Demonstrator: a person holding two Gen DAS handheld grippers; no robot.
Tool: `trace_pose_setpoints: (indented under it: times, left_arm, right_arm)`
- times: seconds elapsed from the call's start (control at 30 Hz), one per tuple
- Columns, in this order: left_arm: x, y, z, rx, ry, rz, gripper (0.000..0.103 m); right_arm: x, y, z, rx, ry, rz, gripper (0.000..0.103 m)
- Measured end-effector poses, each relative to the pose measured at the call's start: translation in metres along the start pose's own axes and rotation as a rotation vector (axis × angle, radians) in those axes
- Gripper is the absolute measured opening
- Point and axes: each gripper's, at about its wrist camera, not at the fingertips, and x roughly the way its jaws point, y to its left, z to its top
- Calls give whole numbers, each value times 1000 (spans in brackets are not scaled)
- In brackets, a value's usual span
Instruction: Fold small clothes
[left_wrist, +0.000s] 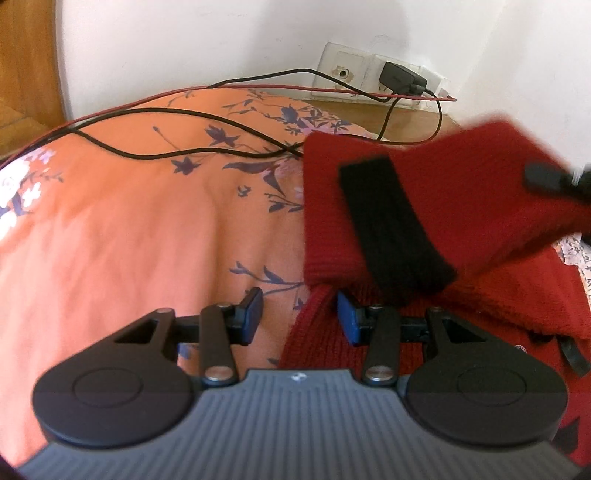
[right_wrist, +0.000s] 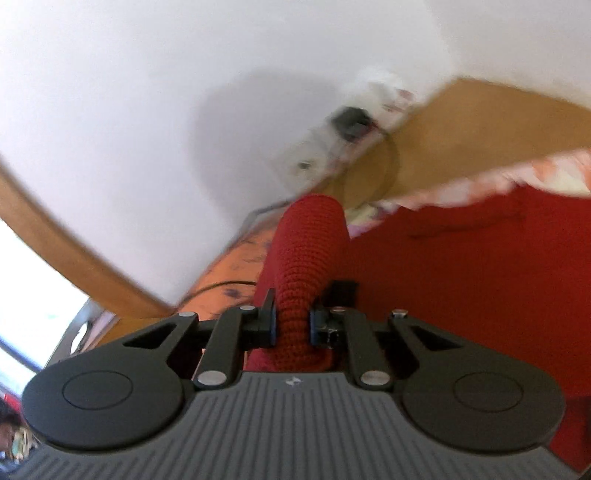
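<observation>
The red knit (left_wrist: 424, 206) lies on the bed (left_wrist: 129, 221), toward its far corner by the wall socket (left_wrist: 369, 74), with one flap lifted across the rest. The right gripper (right_wrist: 291, 325) has its fingers clenched on a bunched roll of that knit and carries it in the air. The left gripper (left_wrist: 300, 314) hovers with fingers spread, astride the near hem, gripping nothing. To fold cleanly, I judge the left should pin the hem flat while the right lays its flap over evenly, clear of the cables (left_wrist: 166, 114).

Bare bedspread (left_wrist: 122, 229) left — cables (left_wrist: 177, 122) beyond
</observation>
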Motion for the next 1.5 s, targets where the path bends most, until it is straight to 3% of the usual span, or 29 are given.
trace_pose_setpoints:
  times: [0.23, 0.33, 0.47, 0.6, 0.67, 0.97, 1.17, 1.5]
  left_arm:
    - [2, -6, -1, 41, 1, 10, 50]
    - [4, -12, -1, 77, 5, 26, 52]
    - [4, -14, -1, 93, 10, 33, 53]
    - [1, -17, -3, 121, 20, 51, 53]
    - [-3, -17, -4, 133, 25, 66, 53]
    - [-35, 0, -8, 134, 17, 84, 53]
    - [-43, 11, -14, 112, 14, 74, 53]
    - [-50, 24, -26, 97, 13, 76, 53]
  right_arm:
    - [21, -55, -30, 74, 51, -140, 19]
    - [24, -67, -39, 76, 32, -118, 26]
    - [21, -72, -37, 118, 31, -98, 43]
    - [10, -51, -38, 38, 8, -216, 70]
    - [0, -41, -39, -11, -1, -259, 73]
    - [-29, 27, -58, -200, -52, -281, 83]
    - [-11, 59, -71, -284, 9, -222, 89]
    - [61, 75, -75, -393, 181, -288, 91]
